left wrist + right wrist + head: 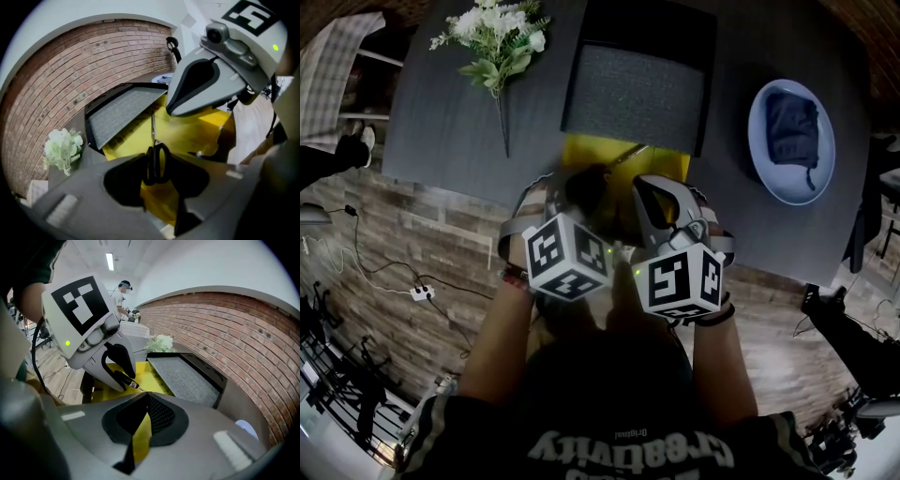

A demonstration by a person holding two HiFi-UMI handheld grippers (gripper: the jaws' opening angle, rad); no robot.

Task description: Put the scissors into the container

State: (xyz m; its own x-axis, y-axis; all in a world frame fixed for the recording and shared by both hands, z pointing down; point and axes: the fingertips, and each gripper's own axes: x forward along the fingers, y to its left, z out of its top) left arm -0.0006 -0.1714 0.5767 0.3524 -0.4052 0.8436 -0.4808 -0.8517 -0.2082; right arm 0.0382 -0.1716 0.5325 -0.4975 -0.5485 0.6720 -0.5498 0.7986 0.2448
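Left gripper view shows the fingers [84,197] of the left gripper [161,161] open round the scissors [157,164], so let them drop straight into the yellow container [136,136].

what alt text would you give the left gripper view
Black scissors sit between the parted jaws of the left gripper, blades pointing away, over a yellow container. The right gripper is at upper right, white flowers at left.

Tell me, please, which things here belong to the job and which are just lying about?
Job: scissors, yellow container, left claw.
Lying about: flowers, blue plate, dark cloth on it.
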